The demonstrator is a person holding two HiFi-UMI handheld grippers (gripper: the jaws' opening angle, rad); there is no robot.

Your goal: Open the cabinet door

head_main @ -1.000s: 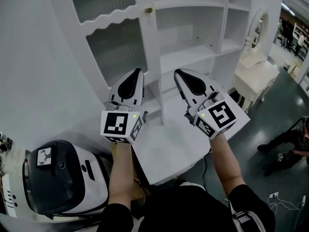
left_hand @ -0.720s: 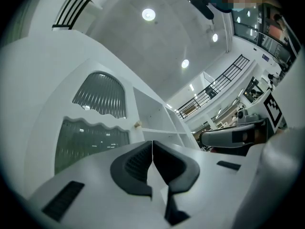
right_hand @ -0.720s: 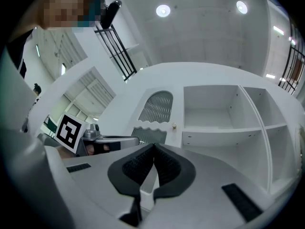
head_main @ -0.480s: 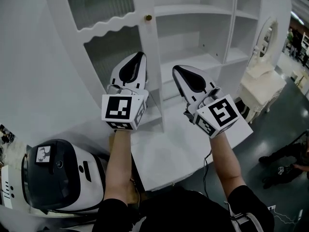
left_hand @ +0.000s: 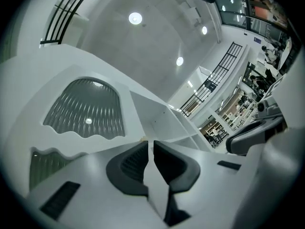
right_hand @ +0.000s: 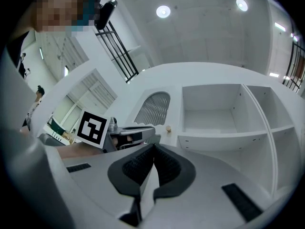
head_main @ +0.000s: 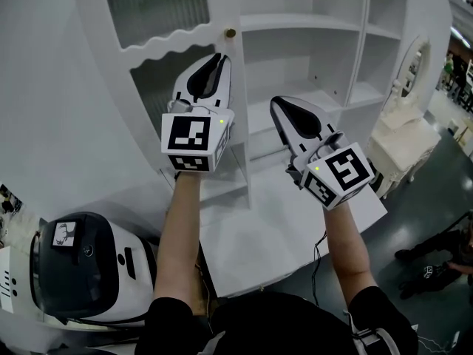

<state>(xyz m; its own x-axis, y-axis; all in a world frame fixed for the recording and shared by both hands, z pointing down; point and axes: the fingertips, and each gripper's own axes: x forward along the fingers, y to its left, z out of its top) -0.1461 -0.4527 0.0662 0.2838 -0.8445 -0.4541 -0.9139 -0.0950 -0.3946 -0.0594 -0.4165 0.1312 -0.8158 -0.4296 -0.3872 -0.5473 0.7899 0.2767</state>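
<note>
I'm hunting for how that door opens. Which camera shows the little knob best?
The head view: the knob stands clear on the cabinet door, just above the left gripper. The right gripper view shows it small; the left gripper view shows barely a sliver above its jaws.

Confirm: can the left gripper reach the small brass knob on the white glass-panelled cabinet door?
Probably yes. The small brass knob sits just above the left gripper, with nothing between them; its jaws are shut and must open first.
</note>
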